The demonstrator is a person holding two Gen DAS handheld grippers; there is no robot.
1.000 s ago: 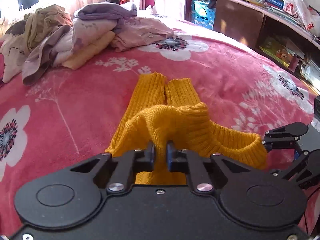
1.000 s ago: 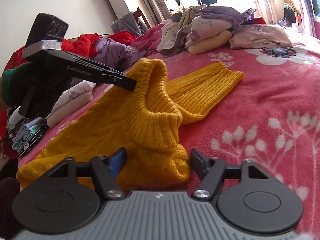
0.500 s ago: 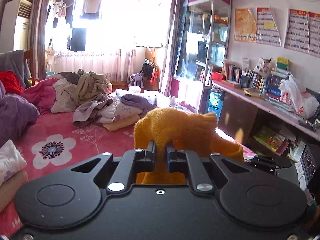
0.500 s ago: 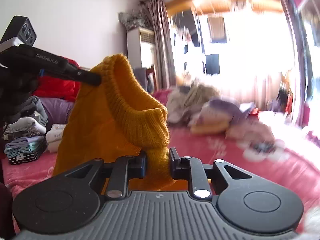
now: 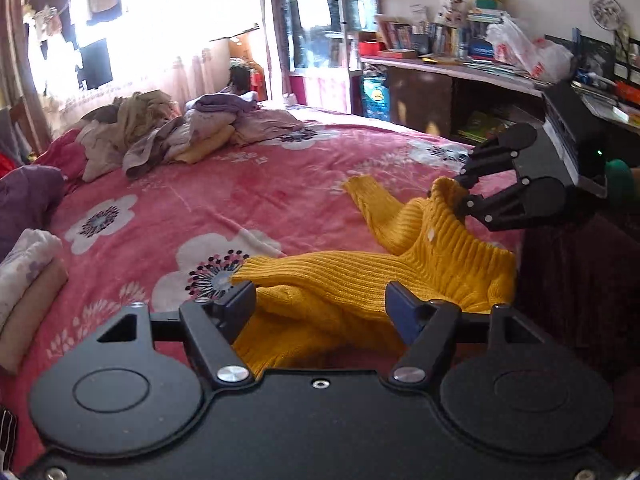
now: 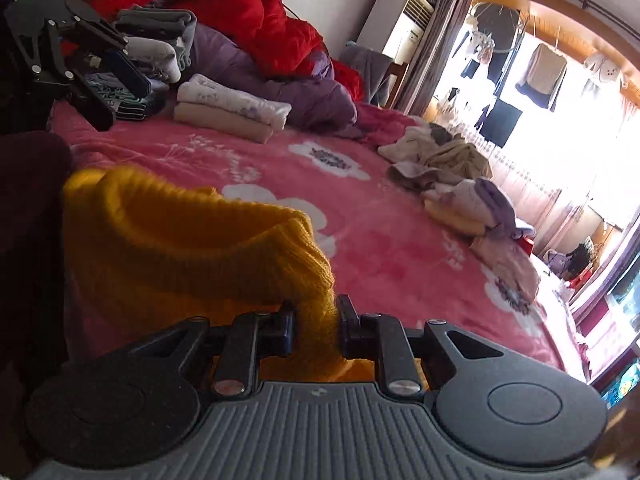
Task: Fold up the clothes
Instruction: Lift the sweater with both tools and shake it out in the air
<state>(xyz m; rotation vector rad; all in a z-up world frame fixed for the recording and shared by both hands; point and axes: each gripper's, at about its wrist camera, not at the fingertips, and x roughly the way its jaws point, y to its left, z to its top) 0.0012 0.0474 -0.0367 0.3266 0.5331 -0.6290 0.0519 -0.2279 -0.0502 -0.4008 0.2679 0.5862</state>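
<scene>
Left tongs (image 5: 320,304) gape wide at the bottom of the left wrist view, nothing pinched, and the yellow sweater (image 5: 360,280) lies bunched between and just beyond their fingers on the pink flowered bed (image 5: 200,200). One ribbed sleeve (image 5: 372,204) runs off toward the middle right of the frame. There at the right edge, the right tongs (image 5: 460,192) are clamped on a ridge of the knit, lifting it off the blanket. Switch to the right wrist view: right tongs (image 6: 316,328) at bottom centre, closed tight on a fold of the sweater (image 6: 192,248), which bulges up to the left of the frame, a bit blurred. Upper left, the left tongs (image 6: 116,84) hang spread apart, clear of the cloth. Behind them, a folded stack (image 6: 232,108) sits by the purple and red bedding (image 6: 280,40). Far right of centre, a loose clothes pile (image 6: 460,184) waits on the bed (image 6: 380,240).
</scene>
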